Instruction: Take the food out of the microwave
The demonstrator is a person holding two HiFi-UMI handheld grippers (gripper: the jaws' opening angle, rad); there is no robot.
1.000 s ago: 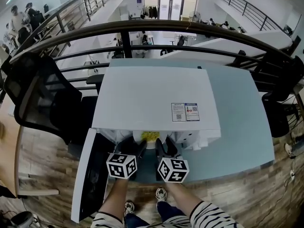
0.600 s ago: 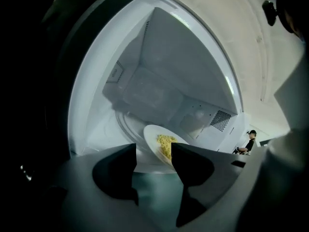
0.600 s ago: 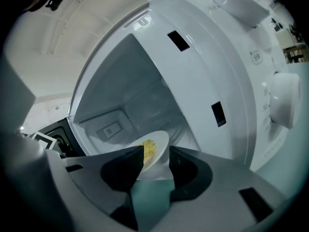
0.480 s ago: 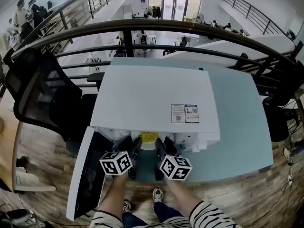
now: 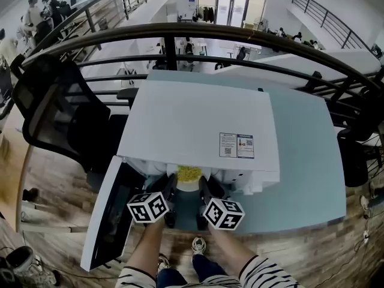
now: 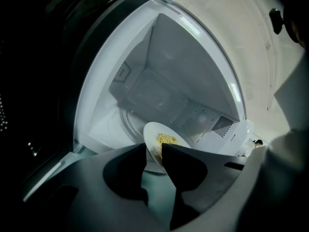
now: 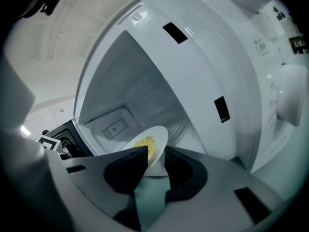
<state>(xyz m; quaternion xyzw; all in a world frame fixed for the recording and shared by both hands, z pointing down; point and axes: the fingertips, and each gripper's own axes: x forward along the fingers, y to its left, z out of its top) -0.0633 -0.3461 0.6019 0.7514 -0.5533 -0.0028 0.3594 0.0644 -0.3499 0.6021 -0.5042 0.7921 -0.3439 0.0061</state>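
the left gripper (image 5: 170,188) is closing its jaws on the left rim of the plate (image 5: 188,185), which is sitting in the microwave's (image 5: 198,122) open mouth on the desk (image 5: 306,161). the right gripper (image 5: 203,189) is closing on the right rim. the round plate is lying level, yellow food (image 5: 189,173) facing up.

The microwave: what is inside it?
A white plate of yellow food sits at the front of the cavity. The left gripper and right gripper are closing on its rim. They hide the plate's near part and whatever lies under it.
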